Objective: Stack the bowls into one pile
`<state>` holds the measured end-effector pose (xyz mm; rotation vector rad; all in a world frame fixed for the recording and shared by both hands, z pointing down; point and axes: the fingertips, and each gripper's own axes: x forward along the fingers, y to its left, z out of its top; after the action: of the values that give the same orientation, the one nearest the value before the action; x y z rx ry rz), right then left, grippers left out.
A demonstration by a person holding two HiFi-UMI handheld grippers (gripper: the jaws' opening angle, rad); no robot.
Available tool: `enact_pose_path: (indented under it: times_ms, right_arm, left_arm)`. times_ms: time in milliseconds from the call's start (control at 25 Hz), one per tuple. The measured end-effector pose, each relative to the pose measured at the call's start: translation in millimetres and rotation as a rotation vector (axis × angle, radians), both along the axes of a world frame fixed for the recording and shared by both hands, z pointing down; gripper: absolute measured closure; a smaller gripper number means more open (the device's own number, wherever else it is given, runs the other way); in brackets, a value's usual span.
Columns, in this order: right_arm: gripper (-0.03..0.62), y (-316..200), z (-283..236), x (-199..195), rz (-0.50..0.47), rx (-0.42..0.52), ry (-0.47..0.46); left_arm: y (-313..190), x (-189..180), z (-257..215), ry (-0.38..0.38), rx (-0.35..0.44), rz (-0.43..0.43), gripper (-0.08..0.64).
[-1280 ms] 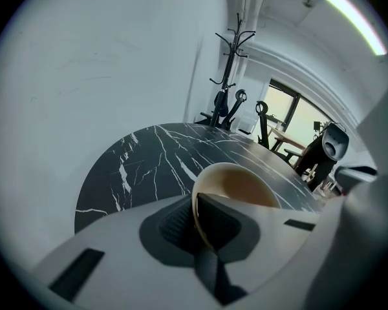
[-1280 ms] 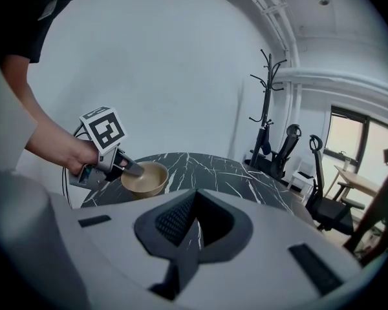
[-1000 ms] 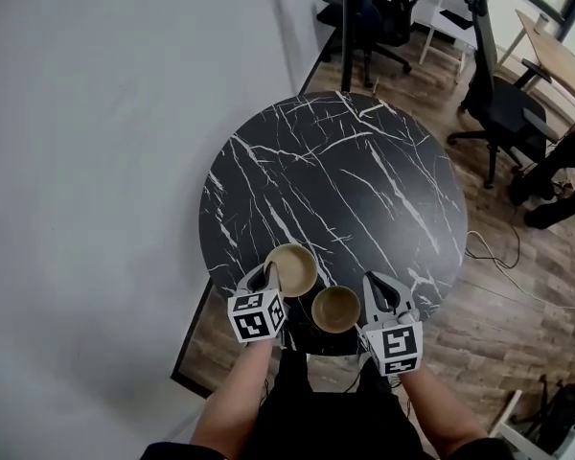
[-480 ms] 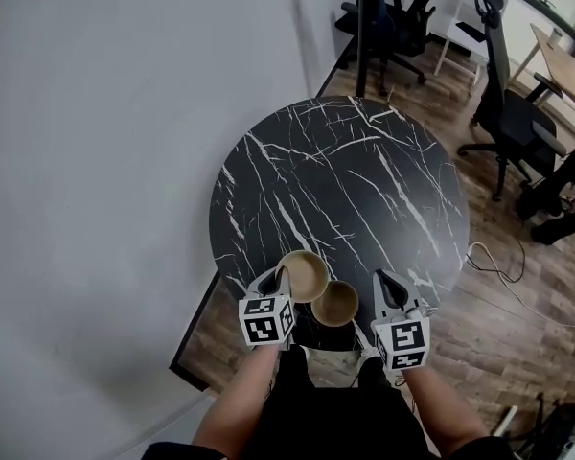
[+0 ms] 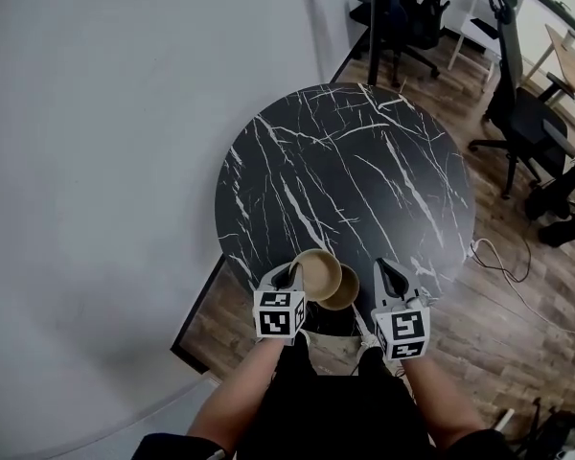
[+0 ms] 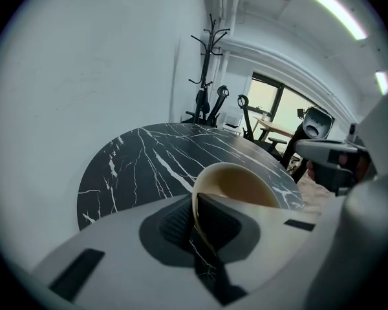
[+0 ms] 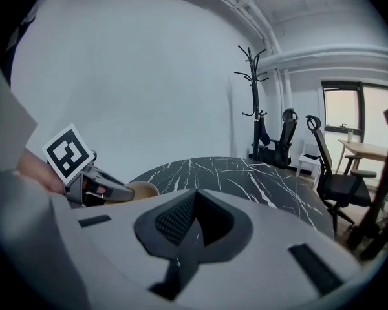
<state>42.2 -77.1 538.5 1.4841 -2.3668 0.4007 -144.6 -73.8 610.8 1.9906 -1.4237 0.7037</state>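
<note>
bowls 2: left bowl (image 5: 318, 272), right bowl (image 5: 349, 295) | grippers 2: left gripper (image 5: 288, 275), right gripper (image 5: 384, 273) | tables 1: round black table (image 5: 345, 171) | office chairs 2: near chair (image 5: 523, 113), far chair (image 5: 409, 17) | coat stands 1: coat stand (image 5: 379, 27) | desks 1: wooden desk (image 5: 571, 54) | cables 1: floor cable (image 5: 503, 274) | people 1: person (image 5: 335, 415)

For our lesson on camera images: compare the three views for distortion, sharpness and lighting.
Head view: mild wide-angle bending, even light, marble table sharp. Left gripper view: strong fisheye circle with black corners, ceiling light blown out, bowl close to the lens and soft. Right gripper view: same fisheye, window washed out.
</note>
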Motion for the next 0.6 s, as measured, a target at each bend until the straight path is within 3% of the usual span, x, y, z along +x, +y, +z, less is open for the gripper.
enact_pose_path:
  times_ms: [600]
  right_arm:
    - [0.583, 13, 1, 21, -0.017, 0.011, 0.036]
  left_arm:
    - [17, 33, 19, -0.034, -0.016, 0.061, 0.532]
